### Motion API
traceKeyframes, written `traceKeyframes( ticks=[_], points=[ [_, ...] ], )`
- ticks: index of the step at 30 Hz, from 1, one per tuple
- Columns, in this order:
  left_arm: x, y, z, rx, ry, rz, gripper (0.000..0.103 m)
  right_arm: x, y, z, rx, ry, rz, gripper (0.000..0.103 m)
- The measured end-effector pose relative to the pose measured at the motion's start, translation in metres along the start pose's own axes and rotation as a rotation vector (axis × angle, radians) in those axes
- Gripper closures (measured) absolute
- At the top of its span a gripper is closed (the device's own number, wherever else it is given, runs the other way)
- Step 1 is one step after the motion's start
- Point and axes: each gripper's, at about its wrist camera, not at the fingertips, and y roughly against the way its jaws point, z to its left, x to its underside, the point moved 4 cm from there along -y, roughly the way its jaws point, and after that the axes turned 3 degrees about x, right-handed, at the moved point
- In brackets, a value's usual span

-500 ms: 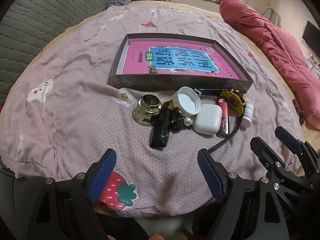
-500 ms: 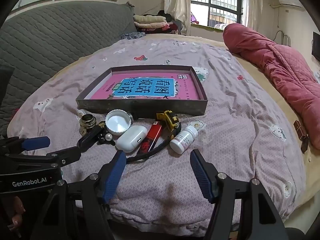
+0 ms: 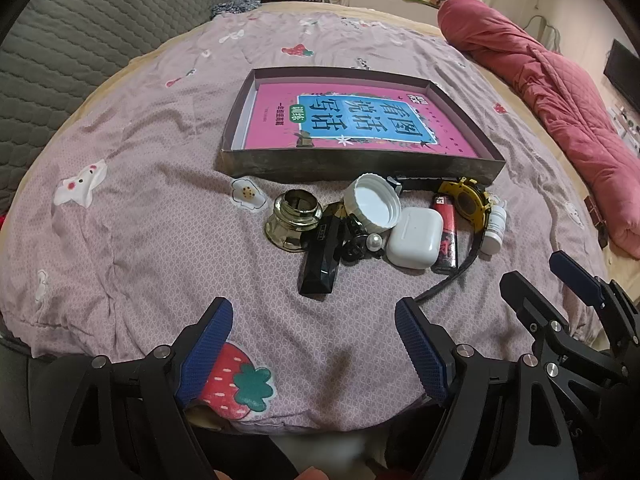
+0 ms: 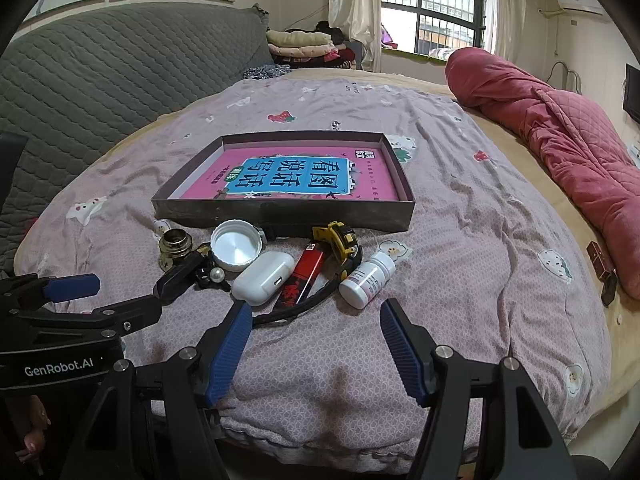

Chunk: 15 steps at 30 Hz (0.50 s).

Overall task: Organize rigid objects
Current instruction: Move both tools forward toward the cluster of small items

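A shallow dark box (image 3: pixel 360 168) (image 4: pixel 280 210) with a pink book inside lies on the bed. In front of it sits a cluster: brass cap (image 3: pixel 293 218) (image 4: pixel 175 245), black rectangular case (image 3: pixel 320 260), white lid (image 3: pixel 373 205) (image 4: pixel 236 244), pearl clip (image 3: pixel 370 244), white earbud case (image 3: pixel 415 237) (image 4: pixel 263 277), red lighter (image 3: pixel 446 236) (image 4: pixel 304 274), yellow watch (image 3: pixel 468 204) (image 4: pixel 338 242), white pill bottle (image 3: pixel 494 228) (image 4: pixel 367 278). My left gripper (image 3: pixel 314 328) is open near the bed edge, short of the black case. My right gripper (image 4: pixel 316 332) is open just below the pill bottle and watch strap.
The purple patterned bedspread (image 3: pixel 160 200) covers the bed. A red quilt (image 4: pixel 560 152) lies along the right side, a grey padded headboard (image 4: pixel 100 92) on the left. Folded clothes (image 4: pixel 300 46) are stacked at the far end. A small brown box (image 4: pixel 598 260) lies at the right.
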Motion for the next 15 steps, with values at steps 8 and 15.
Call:
traceKeyframes(
  ticks=[8,15],
  points=[
    [-0.0008,0.0007,-0.0008,0.002,-0.004,-0.002,0.019,-0.0002,-0.0003,0.0005,0.001,-0.002,0.001,0.037],
    [-0.0006,0.0009,-0.0010,0.002,-0.004,-0.002,0.019,0.0007,-0.0009,-0.0020,0.002,-0.006,0.001,0.037]
  ],
)
